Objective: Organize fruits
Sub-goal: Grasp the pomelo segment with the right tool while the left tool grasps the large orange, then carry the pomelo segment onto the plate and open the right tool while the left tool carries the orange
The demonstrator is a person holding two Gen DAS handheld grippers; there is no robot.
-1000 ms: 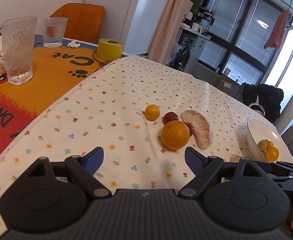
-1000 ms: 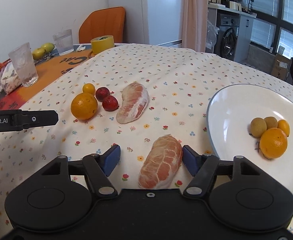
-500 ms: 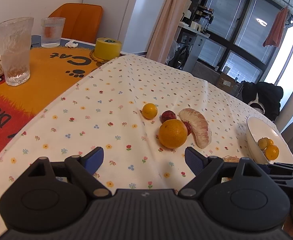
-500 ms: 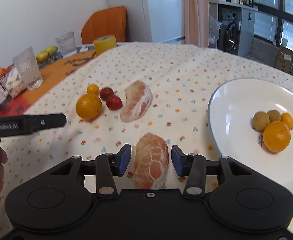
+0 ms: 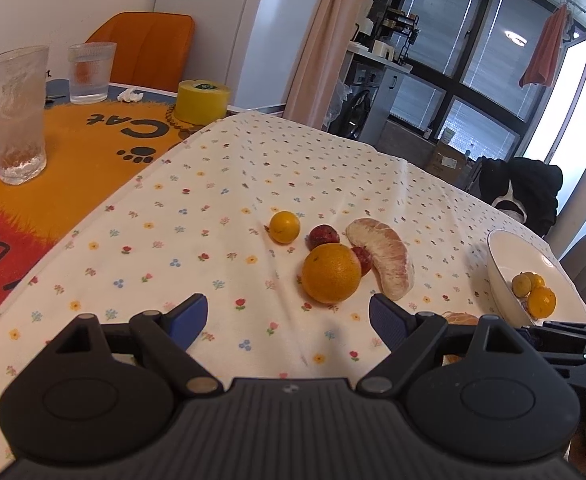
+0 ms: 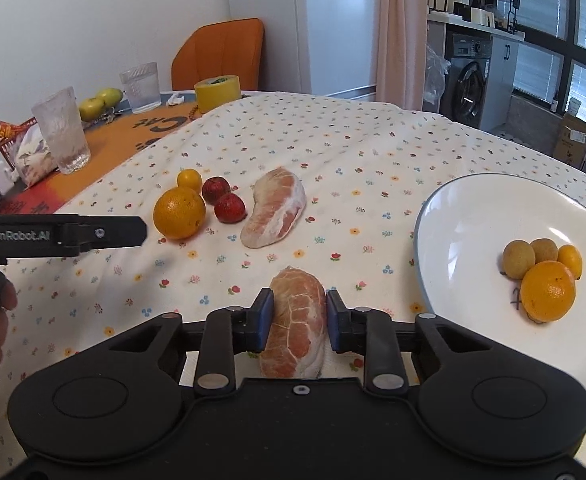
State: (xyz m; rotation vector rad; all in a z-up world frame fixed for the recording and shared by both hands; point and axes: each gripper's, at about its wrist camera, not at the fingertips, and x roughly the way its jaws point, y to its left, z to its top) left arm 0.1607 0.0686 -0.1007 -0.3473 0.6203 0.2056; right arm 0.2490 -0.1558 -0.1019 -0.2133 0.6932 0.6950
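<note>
The right gripper (image 6: 297,325) has just closed: its blue pads, spread wide on either side of the near pomelo segment (image 6: 296,322) a second ago, now press against both flanks of the peeled fruit, which lies low over the flowered tablecloth (image 6: 333,152) at the table's near edge — whether it has left the cloth cannot be told. With that grip made, the pick looks secured, and the likely next stage is a carry to the white plate (image 6: 473,216) just to the right, where a large orange (image 6: 548,297) and three smaller fruits already sit together.

The left gripper (image 5: 289,316) hangs with its jaws wide apart and nothing between them — a stance unchanged over the last second, though it has edged a little nearer the fruit cluster.

Beyond it, the unsorted fruit waits on the cloth: an orange (image 5: 331,273), two small red fruits (image 6: 223,198), a small yellow citrus (image 5: 284,227) and a second pomelo segment (image 5: 385,262).

Farther off, two glasses (image 5: 15,108) and a yellow tape roll (image 5: 203,101) stand on the orange mat.
</note>
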